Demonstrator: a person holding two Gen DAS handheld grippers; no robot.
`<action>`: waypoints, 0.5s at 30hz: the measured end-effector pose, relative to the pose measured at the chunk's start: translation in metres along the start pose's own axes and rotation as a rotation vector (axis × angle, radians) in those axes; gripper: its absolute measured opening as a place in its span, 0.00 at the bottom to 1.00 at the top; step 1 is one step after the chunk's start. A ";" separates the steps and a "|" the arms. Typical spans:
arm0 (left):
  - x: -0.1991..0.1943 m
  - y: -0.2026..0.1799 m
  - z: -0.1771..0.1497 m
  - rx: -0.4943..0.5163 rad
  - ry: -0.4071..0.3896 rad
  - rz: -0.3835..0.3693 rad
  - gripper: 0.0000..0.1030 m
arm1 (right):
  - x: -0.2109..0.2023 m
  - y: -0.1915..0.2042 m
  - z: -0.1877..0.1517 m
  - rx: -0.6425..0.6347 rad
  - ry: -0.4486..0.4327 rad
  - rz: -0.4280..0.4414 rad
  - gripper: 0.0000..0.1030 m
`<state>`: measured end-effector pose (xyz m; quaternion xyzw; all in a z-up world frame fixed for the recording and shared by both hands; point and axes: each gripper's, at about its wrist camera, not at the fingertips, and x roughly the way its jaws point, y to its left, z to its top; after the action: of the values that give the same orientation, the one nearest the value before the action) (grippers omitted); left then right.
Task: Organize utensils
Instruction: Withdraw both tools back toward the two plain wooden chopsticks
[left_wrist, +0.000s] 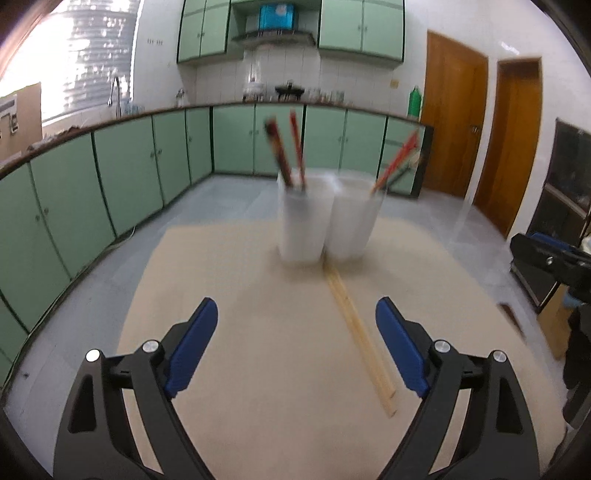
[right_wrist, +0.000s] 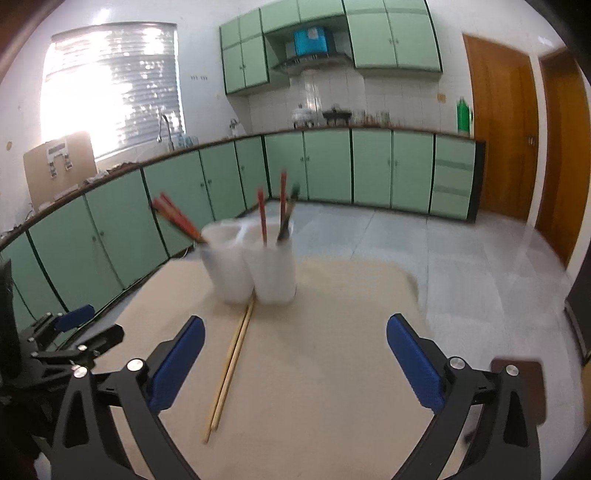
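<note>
My left gripper (left_wrist: 296, 345) and right gripper (right_wrist: 295, 363) gape empty, ready to take the wooden chopsticks (left_wrist: 356, 334) lying just before the two white cups (left_wrist: 328, 218), touching them.

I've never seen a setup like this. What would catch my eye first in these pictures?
Probably the two white cups standing side by side in the middle of the beige table, red and dark chopsticks sticking out of them. Just in front lies a pale wooden pair of chopsticks flat on the table. Below, each view is framed by open blue-padded fingers, holding nothing.
</note>
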<state>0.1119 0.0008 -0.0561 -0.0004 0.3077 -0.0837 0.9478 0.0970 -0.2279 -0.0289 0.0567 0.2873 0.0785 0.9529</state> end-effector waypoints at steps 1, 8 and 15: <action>0.003 0.002 -0.006 -0.001 0.017 0.004 0.82 | 0.005 0.000 -0.009 0.004 0.021 -0.005 0.94; 0.027 0.016 -0.046 -0.011 0.145 0.048 0.82 | 0.038 0.019 -0.063 -0.011 0.170 -0.025 0.91; 0.041 0.023 -0.073 -0.028 0.232 0.059 0.82 | 0.055 0.038 -0.086 -0.051 0.258 -0.018 0.77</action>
<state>0.1057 0.0209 -0.1398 0.0052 0.4163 -0.0510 0.9078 0.0898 -0.1754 -0.1236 0.0195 0.4059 0.0838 0.9099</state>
